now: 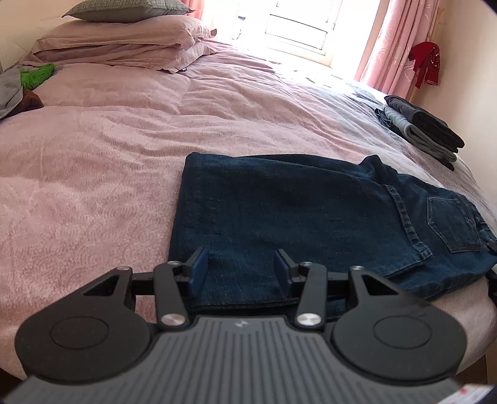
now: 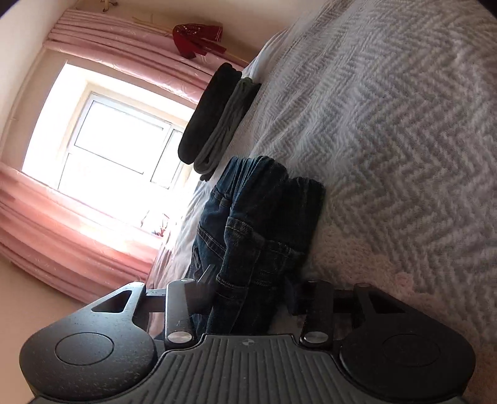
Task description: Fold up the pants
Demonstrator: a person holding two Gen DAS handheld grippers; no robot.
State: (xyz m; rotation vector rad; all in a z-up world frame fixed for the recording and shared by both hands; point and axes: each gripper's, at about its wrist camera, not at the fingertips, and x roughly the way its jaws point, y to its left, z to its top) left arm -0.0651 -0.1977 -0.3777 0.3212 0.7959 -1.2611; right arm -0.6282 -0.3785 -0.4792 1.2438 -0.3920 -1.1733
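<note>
Straddling bunched jeans [image 2: 257,236], right hand-held gripper [image 2: 248,298] only.

Daylight from the window [image 1: 295,28], blown out to white in both views. Bedspread [image 1: 108,140] evenly lit. Right wrist view backlit, jeans [image 2: 257,236] near-black. Strong fisheye bending, dark corners. Near gripper bodies slightly soft.

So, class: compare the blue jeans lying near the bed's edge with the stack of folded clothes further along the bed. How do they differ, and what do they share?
The blue jeans are a single dark blue denim garment; the stack of folded clothes holds several pieces in black, grey and pale blue. The jeans are spread wide and flat, folded only in part, while the stack is compact and layered. The jeans lie nearest the camera, the stack towards the window. Both rest on the bed.
</note>
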